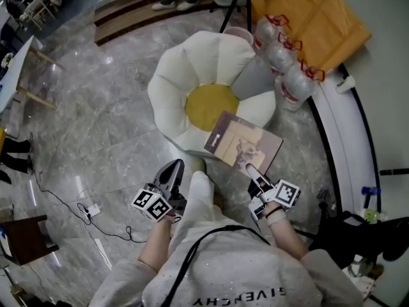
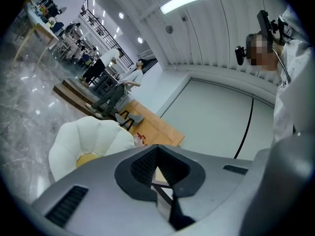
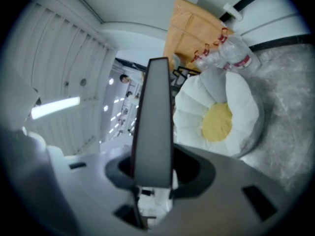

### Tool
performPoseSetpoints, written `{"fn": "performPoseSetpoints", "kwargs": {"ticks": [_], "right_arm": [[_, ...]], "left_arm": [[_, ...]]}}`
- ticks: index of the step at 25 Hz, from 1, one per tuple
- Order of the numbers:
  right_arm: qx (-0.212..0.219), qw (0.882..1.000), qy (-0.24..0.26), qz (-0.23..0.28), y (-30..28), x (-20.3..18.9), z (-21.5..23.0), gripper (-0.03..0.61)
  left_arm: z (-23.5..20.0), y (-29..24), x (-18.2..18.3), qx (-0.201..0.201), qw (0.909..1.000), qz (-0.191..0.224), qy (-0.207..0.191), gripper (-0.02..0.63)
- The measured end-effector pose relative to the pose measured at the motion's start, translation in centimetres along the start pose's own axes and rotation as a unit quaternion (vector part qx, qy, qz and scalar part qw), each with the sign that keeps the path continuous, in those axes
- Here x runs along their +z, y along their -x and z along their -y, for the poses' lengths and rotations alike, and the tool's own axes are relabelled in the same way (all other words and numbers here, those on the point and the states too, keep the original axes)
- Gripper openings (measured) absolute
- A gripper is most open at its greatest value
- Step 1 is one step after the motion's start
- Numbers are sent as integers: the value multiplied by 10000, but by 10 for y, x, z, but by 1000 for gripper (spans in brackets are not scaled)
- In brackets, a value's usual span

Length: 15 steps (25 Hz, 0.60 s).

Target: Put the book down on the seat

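Right gripper clamping book by near corner, holding it over front edge of white flower-shaped seat. Left gripper hanging beside, jaws together, empty.

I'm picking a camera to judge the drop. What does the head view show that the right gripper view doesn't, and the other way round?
Only the head view: the printed cover of the book, overlapping the near edge of the seat, plus the left gripper. Only the right gripper view: the jaws of the right gripper clamped on the book, and a ceiling light. Both: the white seat with its yellow centre, and the water bottles behind it.
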State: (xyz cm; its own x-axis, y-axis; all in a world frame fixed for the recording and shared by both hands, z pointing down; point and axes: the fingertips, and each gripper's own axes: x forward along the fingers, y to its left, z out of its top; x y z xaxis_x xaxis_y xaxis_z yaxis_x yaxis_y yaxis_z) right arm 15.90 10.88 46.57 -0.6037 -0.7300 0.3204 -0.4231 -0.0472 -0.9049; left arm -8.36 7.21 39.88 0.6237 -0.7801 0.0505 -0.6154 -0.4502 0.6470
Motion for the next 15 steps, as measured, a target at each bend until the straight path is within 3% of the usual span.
{"fn": "performPoseSetpoints", "kwargs": {"ticks": [5, 9, 15], "right_arm": [[283, 9993, 221, 70, -30, 30, -12, 156], [209, 9997, -59, 85, -58, 46, -16, 156], [74, 10000, 33, -1, -98, 61, -2, 156]], "left_arm": [[-22, -38, 16, -99, 9998, -143, 64, 21], [-51, -66, 22, -109, 9996, -231, 123, 21], [-86, -101, 26, -128, 9989, -387, 247, 21]]}}
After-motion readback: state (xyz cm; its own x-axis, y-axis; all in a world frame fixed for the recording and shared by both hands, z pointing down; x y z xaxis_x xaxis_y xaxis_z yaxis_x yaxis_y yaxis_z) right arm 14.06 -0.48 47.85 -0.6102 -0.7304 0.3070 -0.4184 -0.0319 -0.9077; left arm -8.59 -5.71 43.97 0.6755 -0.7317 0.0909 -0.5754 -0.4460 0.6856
